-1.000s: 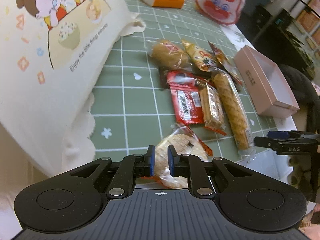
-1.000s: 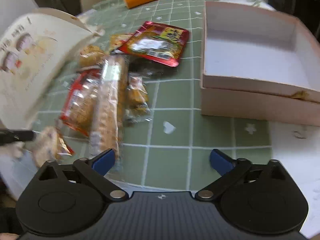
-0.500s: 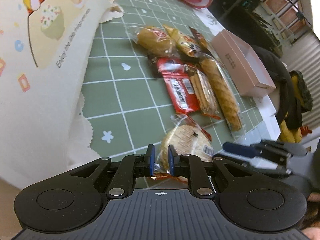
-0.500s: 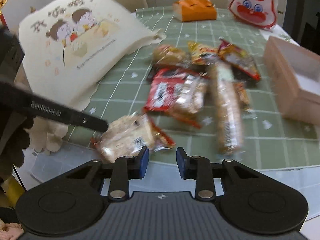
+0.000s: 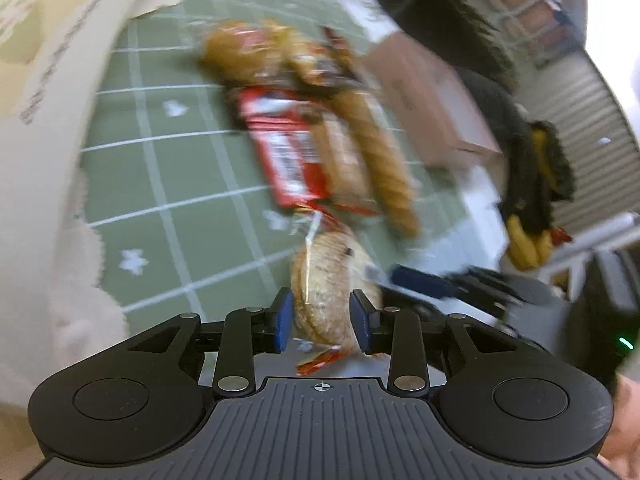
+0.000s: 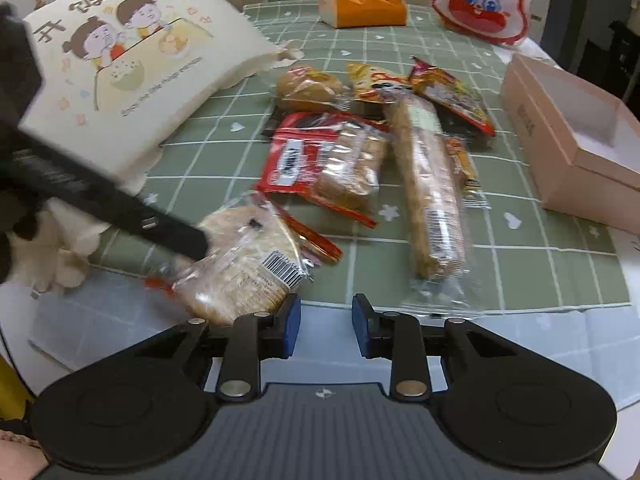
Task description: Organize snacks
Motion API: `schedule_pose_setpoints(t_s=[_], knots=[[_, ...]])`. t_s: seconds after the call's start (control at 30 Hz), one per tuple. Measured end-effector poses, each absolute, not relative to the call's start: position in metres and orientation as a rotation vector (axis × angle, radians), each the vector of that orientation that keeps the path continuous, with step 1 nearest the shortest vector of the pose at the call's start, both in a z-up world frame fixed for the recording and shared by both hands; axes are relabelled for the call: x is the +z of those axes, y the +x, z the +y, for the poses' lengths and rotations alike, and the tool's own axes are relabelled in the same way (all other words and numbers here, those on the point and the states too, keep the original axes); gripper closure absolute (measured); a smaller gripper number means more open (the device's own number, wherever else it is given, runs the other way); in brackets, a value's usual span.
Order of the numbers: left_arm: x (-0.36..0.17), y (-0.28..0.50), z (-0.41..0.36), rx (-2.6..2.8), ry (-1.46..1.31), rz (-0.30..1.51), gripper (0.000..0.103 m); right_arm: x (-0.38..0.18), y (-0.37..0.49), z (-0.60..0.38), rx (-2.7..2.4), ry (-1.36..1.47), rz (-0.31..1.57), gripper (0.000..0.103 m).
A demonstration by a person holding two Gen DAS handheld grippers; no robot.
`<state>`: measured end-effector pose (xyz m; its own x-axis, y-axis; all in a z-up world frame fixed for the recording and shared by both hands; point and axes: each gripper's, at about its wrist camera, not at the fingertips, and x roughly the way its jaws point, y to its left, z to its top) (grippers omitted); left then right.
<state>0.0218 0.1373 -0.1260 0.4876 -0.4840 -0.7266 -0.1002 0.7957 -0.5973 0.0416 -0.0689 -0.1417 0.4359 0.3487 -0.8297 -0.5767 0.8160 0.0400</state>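
A round rice cracker in clear wrap sits between the fingers of my left gripper, which is closed on its near end. In the right wrist view the same cracker is at the table's near edge, with the left gripper's black finger reaching onto it. My right gripper is partly open and empty, just right of the cracker. Behind lie a red packet, a biscuit pack, a long wafer roll, a bun and more packets.
A cream cartoon-print bag lies at the left. An open pink box stands at the right. An orange box and a rabbit-face bag sit at the back. The green grid tablecloth ends near the front edge.
The left gripper's jaws widened and now hold the cracker's body, which has turned on edge. The right gripper swung left toward the cracker and narrowed from wide open.
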Motion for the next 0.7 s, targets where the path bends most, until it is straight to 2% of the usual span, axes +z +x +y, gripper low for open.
schedule_pose_setpoints(t_s=[0.07, 0.13, 0.3, 0.7], knots=[[-0.126, 0.021, 0.132, -0.302, -0.669, 1.034, 0.068, -0.142, 0.044, -0.077, 0.564, -0.257, 0.947, 0.076], [-0.133, 0.025, 0.125, -0.302, -0.689, 1.038, 0.067, -0.142, 0.047, -0.083, 0.555, -0.25, 0.94, 0.083], [-0.151, 0.036, 0.114, -0.277, -0.74, 1.026, 0.059, -0.142, 0.048, -0.094, 0.54, -0.254, 0.918, 0.092], [-0.124, 0.046, 0.095, -0.337, -0.679, 1.001, 0.057, -0.142, 0.048, -0.113, 0.507, -0.2, 0.9, 0.095]])
